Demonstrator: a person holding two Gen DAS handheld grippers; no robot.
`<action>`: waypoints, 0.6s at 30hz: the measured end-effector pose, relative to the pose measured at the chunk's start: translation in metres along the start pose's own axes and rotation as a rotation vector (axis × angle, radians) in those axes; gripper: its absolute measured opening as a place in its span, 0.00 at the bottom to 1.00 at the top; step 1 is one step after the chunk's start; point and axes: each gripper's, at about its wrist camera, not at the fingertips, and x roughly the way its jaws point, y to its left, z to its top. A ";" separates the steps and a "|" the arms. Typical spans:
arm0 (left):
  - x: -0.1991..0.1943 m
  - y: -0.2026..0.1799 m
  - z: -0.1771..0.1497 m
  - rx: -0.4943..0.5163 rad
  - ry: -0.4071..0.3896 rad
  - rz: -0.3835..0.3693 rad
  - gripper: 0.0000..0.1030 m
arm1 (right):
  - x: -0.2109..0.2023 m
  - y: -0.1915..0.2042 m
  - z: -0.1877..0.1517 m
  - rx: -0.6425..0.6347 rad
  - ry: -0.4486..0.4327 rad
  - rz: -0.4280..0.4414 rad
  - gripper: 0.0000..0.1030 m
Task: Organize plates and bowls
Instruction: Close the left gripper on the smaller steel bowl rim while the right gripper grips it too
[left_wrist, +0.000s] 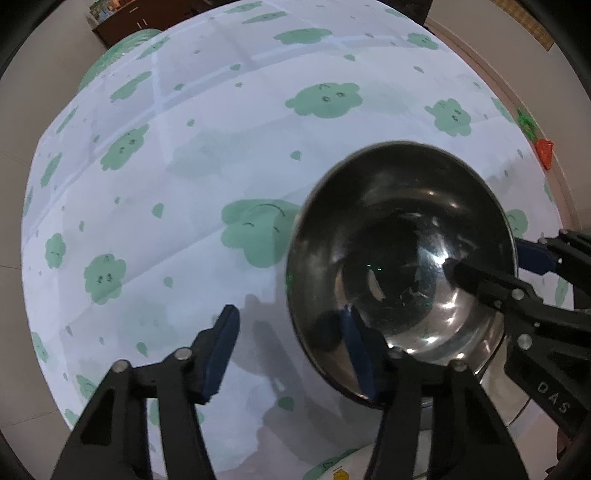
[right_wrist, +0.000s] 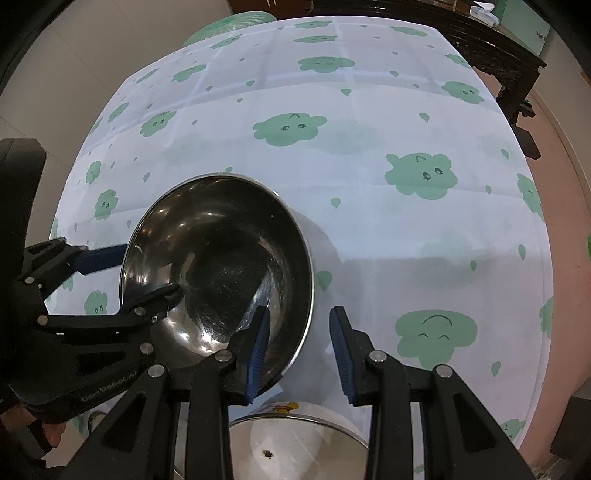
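A shiny steel bowl (left_wrist: 402, 266) sits tilted above a white bowl (right_wrist: 295, 443).

Both grippers (left_wrist: 291, 354) (right_wrist: 299, 343): black linkage arms, silver rivets, ribbed blue pads (right_wrist: 258, 347), white lettering.

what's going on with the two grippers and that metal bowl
A person is working a steel bowl with both handheld grippers over a table covered by a cloud-print tablecloth. Each gripper has one finger inside the bowl and one outside, straddling its wall on opposite sides. The left gripper is open, its outer pad clear of the bowl. Whether the right gripper is clamping the wall is unclear. The bowl sits tilted just beyond a white dish at the near edge.
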 end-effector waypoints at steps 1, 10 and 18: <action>0.000 -0.002 0.000 0.001 -0.002 0.000 0.52 | 0.001 0.000 0.000 -0.003 0.003 0.002 0.31; -0.001 -0.015 0.002 0.030 -0.008 -0.031 0.23 | 0.003 0.003 0.000 -0.011 0.004 0.020 0.19; -0.006 -0.014 0.001 0.036 -0.019 -0.024 0.22 | 0.000 0.002 0.001 -0.008 0.006 0.022 0.18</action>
